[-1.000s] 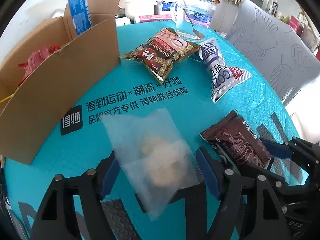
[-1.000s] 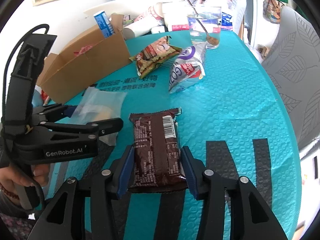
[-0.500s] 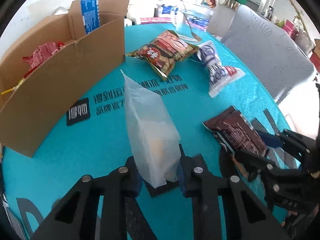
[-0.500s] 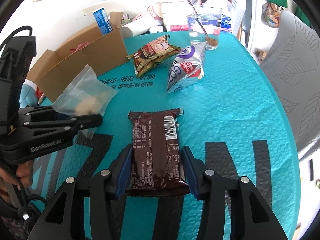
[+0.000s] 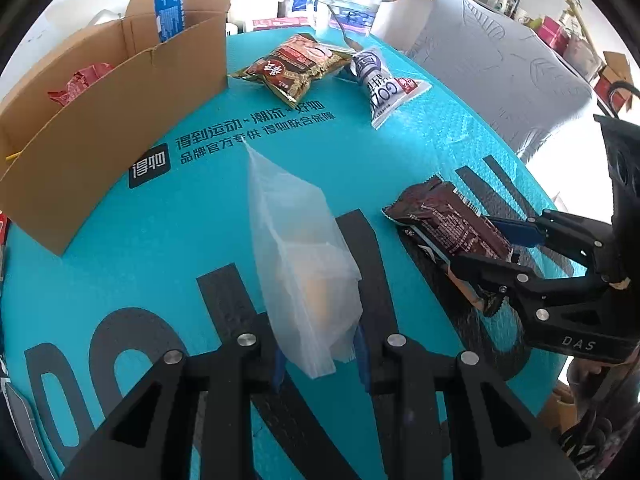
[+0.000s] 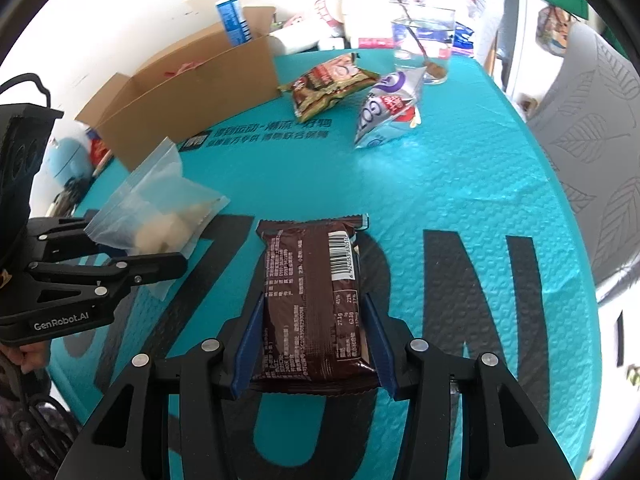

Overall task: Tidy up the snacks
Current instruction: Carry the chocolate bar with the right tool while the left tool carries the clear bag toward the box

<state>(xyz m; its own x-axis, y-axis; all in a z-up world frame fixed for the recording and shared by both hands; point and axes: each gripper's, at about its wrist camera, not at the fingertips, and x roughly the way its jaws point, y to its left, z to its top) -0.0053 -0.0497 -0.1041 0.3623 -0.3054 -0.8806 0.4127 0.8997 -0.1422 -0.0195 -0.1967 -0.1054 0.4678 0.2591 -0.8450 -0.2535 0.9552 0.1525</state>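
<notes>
My left gripper point(image 5: 320, 360) is shut on a clear plastic bag point(image 5: 300, 264) with pale pieces inside, held upright off the teal mat; the same bag point(image 6: 160, 208) and left gripper point(image 6: 132, 252) show at the left of the right wrist view. My right gripper point(image 6: 312, 344) is shut on a dark brown snack bar point(image 6: 312, 300), blue pads pressing both long sides. The bar point(image 5: 444, 220) and right gripper point(image 5: 496, 248) appear at the right of the left wrist view. A cardboard box point(image 5: 100, 120) stands open at the far left, holding a red packet point(image 5: 78, 84).
A red-brown snack packet point(image 5: 296, 68) and a white-blue pouch point(image 5: 380, 84) lie on the teal mat point(image 5: 160, 240) farther back. A glass with a spoon point(image 6: 424, 48) stands behind them among clutter. A grey leaf-patterned chair point(image 6: 592, 120) sits to the right.
My left gripper shut on the clear bag, which lay flat on the mat, and lifted it upright, drawing back from the box. The right gripper kept its hold on the brown bar.
</notes>
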